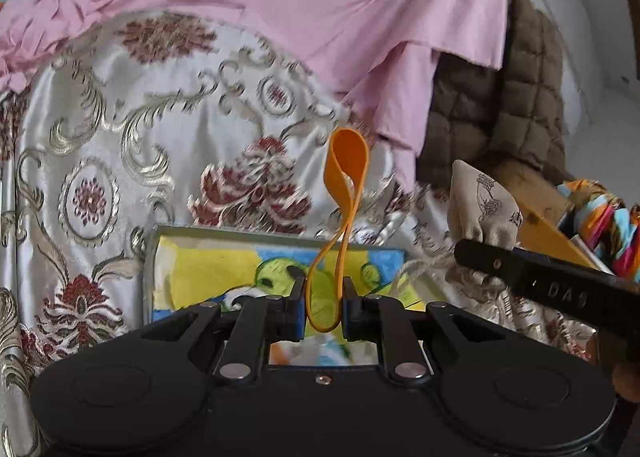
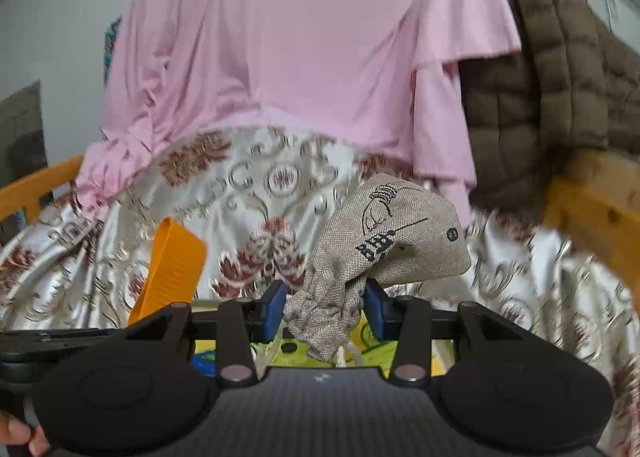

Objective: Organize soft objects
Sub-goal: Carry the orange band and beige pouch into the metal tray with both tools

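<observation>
Orange rubber band loop [image 1: 345, 193]: pinched at its lower end in the left gripper [image 1: 323, 299], jaws closed on it, the loop rising twisted and upright toward 12 o'clock; in the right wrist view it appears as a broad ribbed orange strip [image 2: 172, 265] at 9 o'clock of the right tool.

Beige burlap drawstring pouch with black printed drawing [image 2: 384, 233]: gathered neck clamped between the blue pads [image 2: 274, 311] of the right gripper [image 2: 325, 315], body leaning toward 1 o'clock; in the left wrist view the pouch [image 1: 484, 205] sits at 3 o'clock, above the right tool's black finger.

Shallow metal-rimmed tray [image 1: 149, 257] with yellow, blue and green cartoon lining: directly below both tools.

White satin cloth with red floral and silver scroll pattern [image 1: 120, 161]: under the tray, spreading outward.

Pink fabric sheet [image 1: 320, 9]: draped at 12 o'clock, overlapping the satin.

Brown quilted pad [image 1: 520, 97]: at 2 o'clock, beside the pink sheet.

Multicoloured striped cloth [image 1: 608, 225]: at 3 o'clock, far edge.
</observation>
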The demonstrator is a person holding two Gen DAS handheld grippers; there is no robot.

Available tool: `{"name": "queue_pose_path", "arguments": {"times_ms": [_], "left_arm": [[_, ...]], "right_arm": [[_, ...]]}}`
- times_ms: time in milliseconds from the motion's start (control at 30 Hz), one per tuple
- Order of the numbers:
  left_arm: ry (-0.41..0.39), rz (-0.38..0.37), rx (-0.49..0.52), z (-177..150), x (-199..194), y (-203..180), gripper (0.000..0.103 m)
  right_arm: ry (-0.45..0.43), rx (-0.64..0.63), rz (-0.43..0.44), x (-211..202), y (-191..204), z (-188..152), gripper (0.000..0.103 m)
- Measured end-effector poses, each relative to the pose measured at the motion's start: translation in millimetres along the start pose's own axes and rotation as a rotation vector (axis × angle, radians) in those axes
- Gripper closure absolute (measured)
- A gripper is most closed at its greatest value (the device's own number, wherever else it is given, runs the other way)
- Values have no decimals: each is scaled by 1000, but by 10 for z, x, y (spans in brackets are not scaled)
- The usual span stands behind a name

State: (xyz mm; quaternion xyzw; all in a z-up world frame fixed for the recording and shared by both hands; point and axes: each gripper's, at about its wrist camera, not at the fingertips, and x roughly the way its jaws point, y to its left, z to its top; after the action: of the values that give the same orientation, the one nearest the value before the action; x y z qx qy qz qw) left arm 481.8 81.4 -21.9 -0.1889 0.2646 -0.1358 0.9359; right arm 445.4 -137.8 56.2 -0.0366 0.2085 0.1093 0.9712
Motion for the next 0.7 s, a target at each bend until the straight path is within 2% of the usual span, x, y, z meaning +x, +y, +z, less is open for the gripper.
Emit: {"name": "queue_pose_path", "arguments": {"times_ms": [100, 267, 500, 700], "left_arm": [[60, 14, -33, -2, 128, 117, 86], [136, 76, -11, -67, 264, 213, 84], [176, 89, -29, -104, 354, 290, 84], [222, 95, -6, -185, 480, 253, 84]], "right_arm": [[50, -20, -16, 211, 63, -108, 57], [127, -33, -21, 413, 171, -261, 57], [251, -93, 28, 634, 297, -479, 57], [309, -107, 44, 712, 325, -609, 56]]}}
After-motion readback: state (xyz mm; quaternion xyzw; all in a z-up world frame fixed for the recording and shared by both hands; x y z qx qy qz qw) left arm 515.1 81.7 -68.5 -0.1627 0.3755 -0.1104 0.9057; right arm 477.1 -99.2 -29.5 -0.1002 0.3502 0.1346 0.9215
